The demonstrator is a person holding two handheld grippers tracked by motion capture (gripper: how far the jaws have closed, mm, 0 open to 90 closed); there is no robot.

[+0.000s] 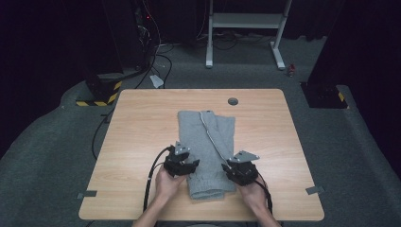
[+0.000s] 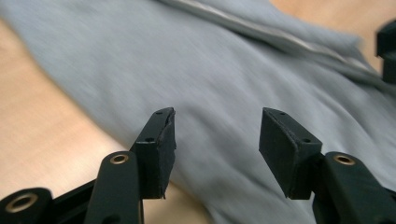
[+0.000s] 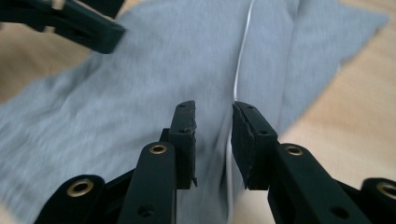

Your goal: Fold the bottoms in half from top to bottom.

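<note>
A wooden table (image 1: 142, 123) stands on a grey carpet (image 1: 350, 142). It has a small round grey cap (image 1: 232, 101) near its far edge. Behind it are a white metal frame (image 1: 246, 28), black cables (image 1: 156, 52) and yellow-and-black striped blocks (image 1: 101, 92).

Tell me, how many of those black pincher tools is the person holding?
2. The left gripper sits over the left edge of the grey garment, jaws apart. The right gripper sits at the garment's right edge, beside its white cord, jaws apart with nothing pinched.
</note>
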